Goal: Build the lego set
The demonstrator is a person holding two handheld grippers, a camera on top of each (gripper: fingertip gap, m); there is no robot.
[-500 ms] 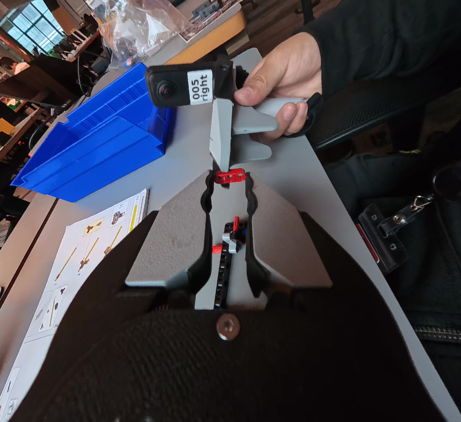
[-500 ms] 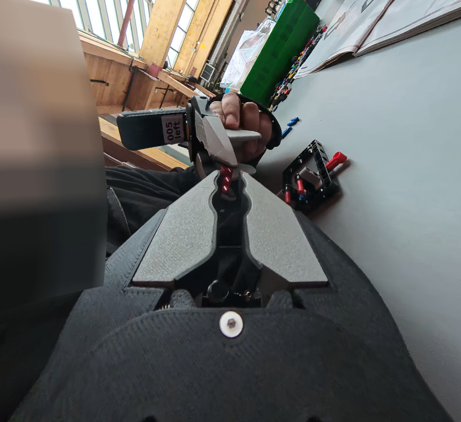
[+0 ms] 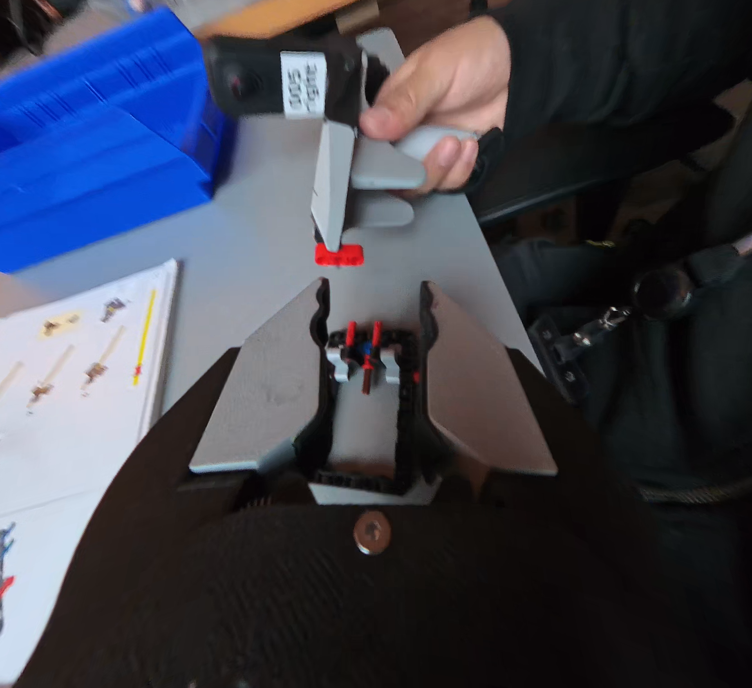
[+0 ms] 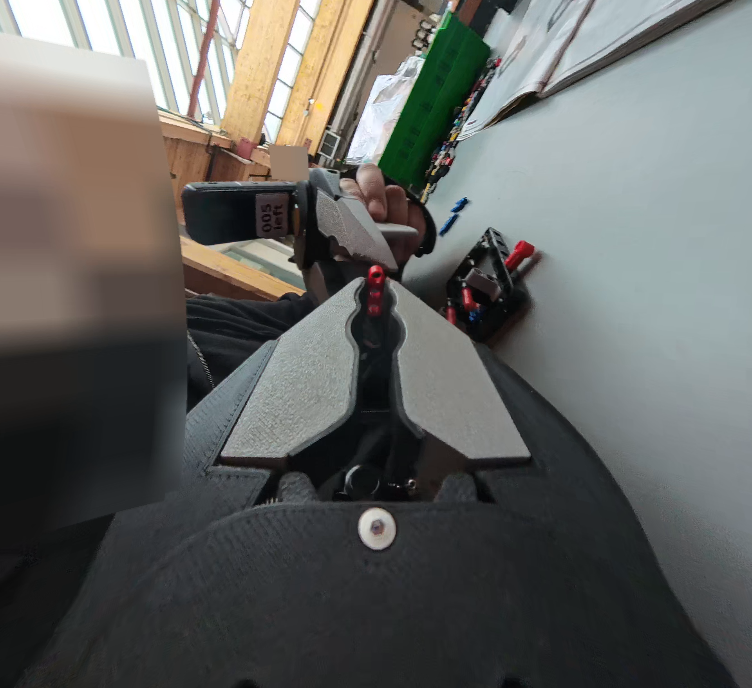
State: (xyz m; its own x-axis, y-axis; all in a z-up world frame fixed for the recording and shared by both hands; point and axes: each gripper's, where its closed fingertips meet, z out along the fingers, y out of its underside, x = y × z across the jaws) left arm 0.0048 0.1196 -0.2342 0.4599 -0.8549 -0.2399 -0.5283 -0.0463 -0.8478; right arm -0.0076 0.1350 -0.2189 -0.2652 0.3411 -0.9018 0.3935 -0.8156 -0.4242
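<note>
Left wrist view, left claw (image 3: 372,290) spread (frame (image 3: 401,404) beneath)

Each tool has two broad grey fingers with a grainy face and a wavy black inner edge, set in a black ribbed body; the left tool (image 3: 373,290) and the right tool (image 4: 375,289) are alike. Below the fingers (image 3: 280,387) sits one silver screw (image 3: 372,537). A black camera block (image 3: 280,84) with a white sticker rides above the right tool's fingers. The person wears a black sleeve (image 3: 618,42).
</note>
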